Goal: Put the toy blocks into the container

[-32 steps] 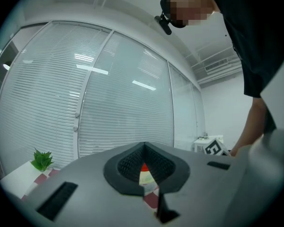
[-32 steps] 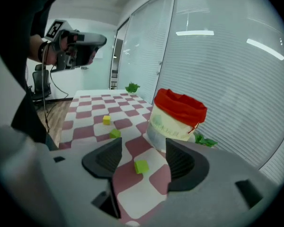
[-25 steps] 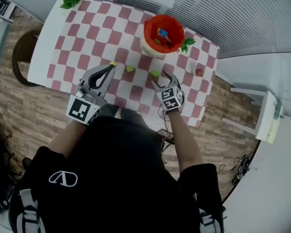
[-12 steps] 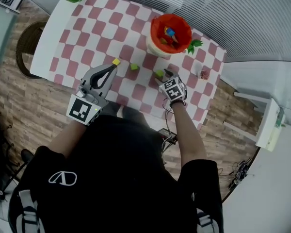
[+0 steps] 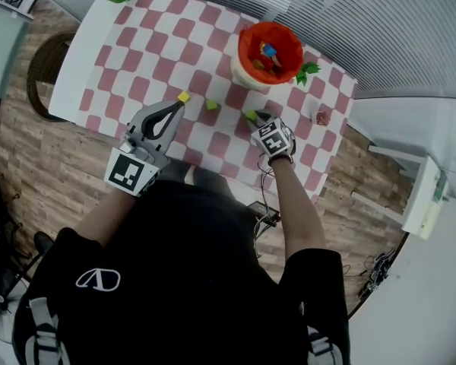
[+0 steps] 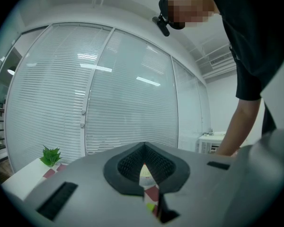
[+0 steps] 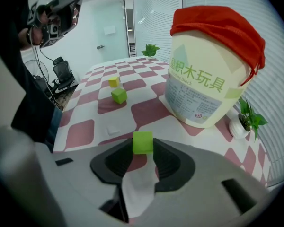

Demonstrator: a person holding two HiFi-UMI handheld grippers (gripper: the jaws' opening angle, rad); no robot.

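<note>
My right gripper [image 5: 256, 119] tilts down over the checked table [image 5: 137, 48]. Its fingers have just been closing and now pinch a green block [image 7: 142, 142] (right at their tips). In the head view the red-lined container [image 7: 203, 91] stands between 12 and 1 o'clock of it. Another green block [image 5: 211, 105] and a yellow block [image 5: 183, 96] lie toward 9. My left gripper [image 5: 175, 106] has its fingers closed together on nothing.

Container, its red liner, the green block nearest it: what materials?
Container: likely plastic, smooth cream wall, printed label. Red liner: fabric or thin bag, wrinkled, bunched at the rim. Green block: matte, crisp flat faces; painted wood or foam.
</note>
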